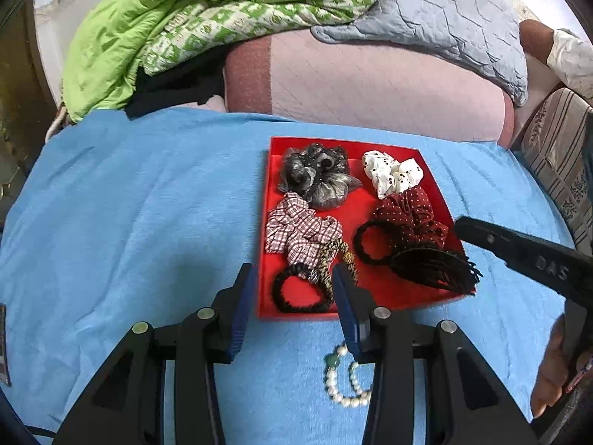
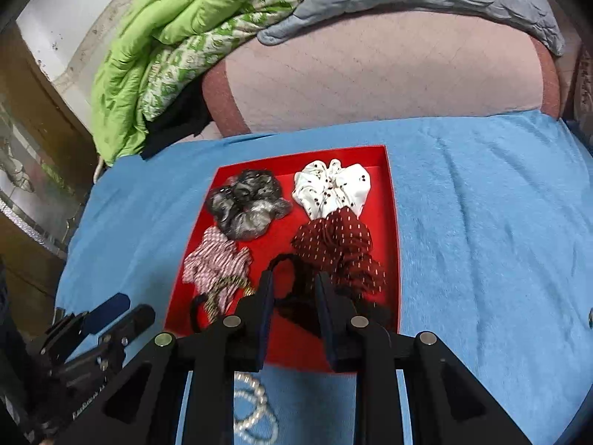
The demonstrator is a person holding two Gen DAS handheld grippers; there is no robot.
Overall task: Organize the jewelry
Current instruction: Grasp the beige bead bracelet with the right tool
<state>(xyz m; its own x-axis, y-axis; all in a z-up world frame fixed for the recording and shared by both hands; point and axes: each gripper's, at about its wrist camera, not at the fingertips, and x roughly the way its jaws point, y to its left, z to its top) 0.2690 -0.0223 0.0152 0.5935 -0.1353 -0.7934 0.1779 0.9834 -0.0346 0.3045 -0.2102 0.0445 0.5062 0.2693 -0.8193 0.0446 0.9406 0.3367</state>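
Observation:
A red tray [image 1: 370, 296] [image 2: 393, 200] lies on a blue towel [image 1: 148, 204] [image 2: 481, 222]. It holds a grey scrunchie [image 1: 315, 176] [image 2: 246, 204], a white dotted one [image 1: 393, 172] [image 2: 331, 187], a maroon dotted one [image 1: 411, 218] [image 2: 337, 248], a checked one [image 1: 296, 231] [image 2: 215, 263], black hair ties [image 1: 296, 306] and a black hair claw [image 1: 433, 265]. A pearl bracelet [image 1: 343, 382] [image 2: 252, 404] lies on the towel in front of the tray. My left gripper [image 1: 294, 285] is open above the tray's front left corner. My right gripper [image 2: 294, 289] is open over the tray's front.
Behind the towel lie a pink cushion [image 1: 370, 85], a green quilt [image 1: 166, 29] and a grey-blue quilted pad [image 1: 452, 18]. A striped cushion [image 1: 556, 155] is at the right. The right gripper's body [image 1: 519, 252] reaches in beside the tray.

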